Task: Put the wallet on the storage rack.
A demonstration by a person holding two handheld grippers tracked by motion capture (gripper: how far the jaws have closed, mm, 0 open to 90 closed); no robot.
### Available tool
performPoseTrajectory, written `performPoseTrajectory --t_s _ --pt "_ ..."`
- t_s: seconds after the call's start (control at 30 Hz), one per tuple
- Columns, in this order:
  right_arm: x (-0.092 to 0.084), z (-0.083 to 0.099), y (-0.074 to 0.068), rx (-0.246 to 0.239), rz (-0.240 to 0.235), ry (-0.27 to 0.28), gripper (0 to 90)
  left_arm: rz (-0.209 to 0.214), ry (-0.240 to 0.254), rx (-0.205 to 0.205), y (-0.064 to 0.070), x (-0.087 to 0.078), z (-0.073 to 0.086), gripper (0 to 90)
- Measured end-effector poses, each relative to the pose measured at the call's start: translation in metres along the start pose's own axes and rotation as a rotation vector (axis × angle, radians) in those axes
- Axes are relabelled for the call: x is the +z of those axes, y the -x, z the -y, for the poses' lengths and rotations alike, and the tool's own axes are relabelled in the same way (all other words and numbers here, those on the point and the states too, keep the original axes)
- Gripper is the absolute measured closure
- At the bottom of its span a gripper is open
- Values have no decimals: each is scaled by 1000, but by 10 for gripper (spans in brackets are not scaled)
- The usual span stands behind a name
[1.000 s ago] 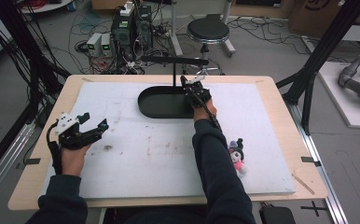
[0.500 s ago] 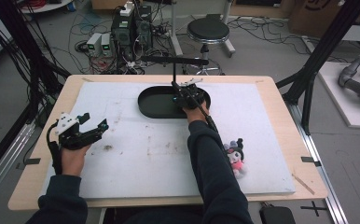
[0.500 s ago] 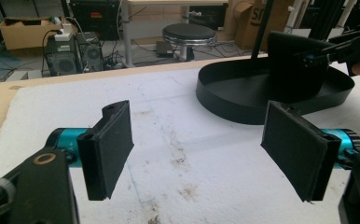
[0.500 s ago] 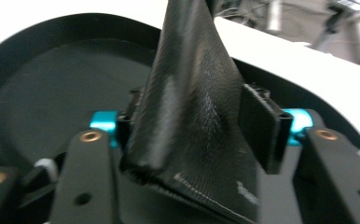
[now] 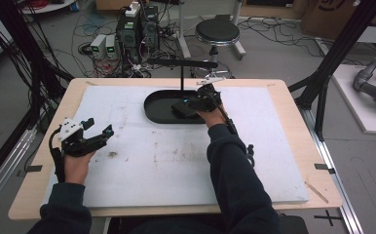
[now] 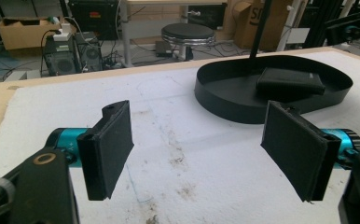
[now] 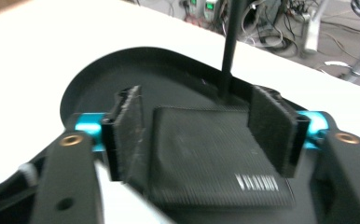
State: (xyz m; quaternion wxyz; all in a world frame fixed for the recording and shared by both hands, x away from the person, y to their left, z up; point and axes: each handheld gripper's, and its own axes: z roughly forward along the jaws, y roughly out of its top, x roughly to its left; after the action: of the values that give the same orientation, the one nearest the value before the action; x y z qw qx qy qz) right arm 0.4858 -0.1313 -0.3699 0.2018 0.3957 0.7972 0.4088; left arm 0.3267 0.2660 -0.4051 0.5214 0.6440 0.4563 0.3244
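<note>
A black oval tray [image 5: 152, 105] with an upright post [image 5: 182, 73] stands at the far middle of the white mat. A flat black wallet [image 7: 215, 163] lies in the tray [image 7: 103, 70]. My right gripper [image 5: 190, 104] hangs over it, and its jaws have just been opening. In the right gripper view the right gripper [image 7: 201, 135] stands open astride the wallet, pads off it. My left gripper [image 5: 101, 127] rests at the mat's left side, open and holding nothing. In the left gripper view the left gripper [image 6: 197, 154] faces the tray [image 6: 225, 105] and the wallet [image 6: 290, 81].
The white mat [image 5: 166, 161] covers most of the wooden table [image 5: 322, 195] and carries a few dirt marks. Beyond the far edge stand a round stool [image 5: 217, 33] and computer boxes [image 5: 137, 29] with cables. Black frame posts [image 5: 339, 53] rise at the right.
The right gripper's jaws have parted above the tray and the hand has drifted a little left. The right forearm now covers the small plush toy seen earlier. The left hand stays put.
</note>
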Motion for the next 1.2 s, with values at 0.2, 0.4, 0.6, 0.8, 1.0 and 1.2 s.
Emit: performPoseTrajectory --t_s 0.2,0.4,0.6,0.8,1.0,1.2 --pt "14 18 1 -28 9 -231 433 -2 2 -1 1 -1 0 243" --pt "38 22 -10 -76 38 -253 437 -1 2 -3 0 0 0 243" --pt "26 17 -5 -17 16 -146 394 4 2 -7 0 1 1 243" --pt "-26 8 9 11 2 -55 290 -5 10 -10 0 0 0 222" --pt "-86 32 23 -12 -16 12 214 6 0 -1 1 2 1 195" --pt "-132 84 34 -56 21 56 213 10 -1 9 2 1 1 195"
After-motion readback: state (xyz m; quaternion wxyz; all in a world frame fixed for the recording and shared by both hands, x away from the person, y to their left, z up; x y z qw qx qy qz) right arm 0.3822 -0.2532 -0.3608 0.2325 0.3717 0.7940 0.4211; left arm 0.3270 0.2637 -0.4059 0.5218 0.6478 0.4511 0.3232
